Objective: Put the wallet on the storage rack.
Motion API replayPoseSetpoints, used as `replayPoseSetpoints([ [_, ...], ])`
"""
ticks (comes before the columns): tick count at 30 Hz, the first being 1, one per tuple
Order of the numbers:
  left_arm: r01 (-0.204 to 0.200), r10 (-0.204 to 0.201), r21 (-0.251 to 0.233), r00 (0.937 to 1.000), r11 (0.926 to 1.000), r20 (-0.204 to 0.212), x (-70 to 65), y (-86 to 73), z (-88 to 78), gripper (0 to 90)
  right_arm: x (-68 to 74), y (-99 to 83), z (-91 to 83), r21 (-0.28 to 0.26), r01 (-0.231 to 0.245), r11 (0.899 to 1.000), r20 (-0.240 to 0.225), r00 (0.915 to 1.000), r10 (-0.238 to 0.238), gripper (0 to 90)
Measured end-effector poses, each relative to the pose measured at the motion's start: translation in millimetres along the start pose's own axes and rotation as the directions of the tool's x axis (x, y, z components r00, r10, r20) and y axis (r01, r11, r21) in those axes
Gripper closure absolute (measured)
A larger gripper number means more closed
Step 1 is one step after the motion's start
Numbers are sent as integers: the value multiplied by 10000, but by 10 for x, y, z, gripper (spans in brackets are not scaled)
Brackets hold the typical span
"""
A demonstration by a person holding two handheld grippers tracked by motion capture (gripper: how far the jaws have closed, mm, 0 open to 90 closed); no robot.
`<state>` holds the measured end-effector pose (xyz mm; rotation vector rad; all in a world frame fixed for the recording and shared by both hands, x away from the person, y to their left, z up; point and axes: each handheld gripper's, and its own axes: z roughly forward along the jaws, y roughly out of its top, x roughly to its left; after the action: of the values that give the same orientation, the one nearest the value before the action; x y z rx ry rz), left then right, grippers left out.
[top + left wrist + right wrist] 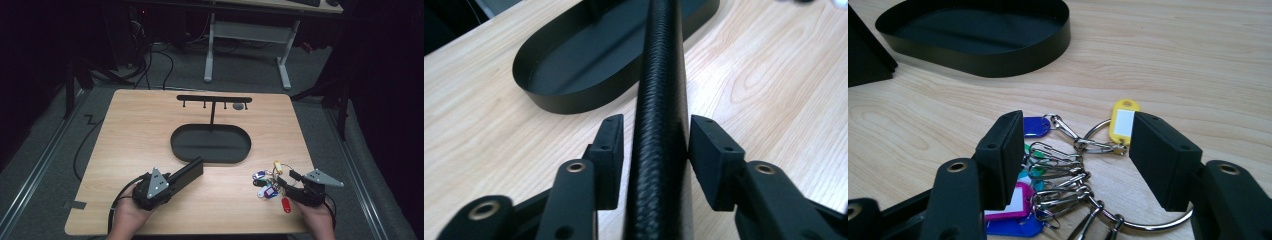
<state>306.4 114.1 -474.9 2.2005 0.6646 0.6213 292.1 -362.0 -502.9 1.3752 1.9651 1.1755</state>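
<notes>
Key bunch [1063, 185]: metal ring, clips, coloured tags, flat on table [150, 125].

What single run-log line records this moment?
left gripper: shut on black case | right gripper: open over key bunch | tray: empty

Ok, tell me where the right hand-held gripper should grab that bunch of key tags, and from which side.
Grip the big steel ring, coming straight down from above: it lies flat on the table, with clips and tags fanned out on the far side, and the right hand-held gripper already straddles it, open.
</notes>
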Motion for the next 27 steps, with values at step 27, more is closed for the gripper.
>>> replayPoseSetpoints([
  [27, -1443, 1259, 2292, 9877, 9626, 930, 29, 403, 81, 623, 124, 32, 102, 219, 734, 9971, -213, 9971, -729, 388],
])
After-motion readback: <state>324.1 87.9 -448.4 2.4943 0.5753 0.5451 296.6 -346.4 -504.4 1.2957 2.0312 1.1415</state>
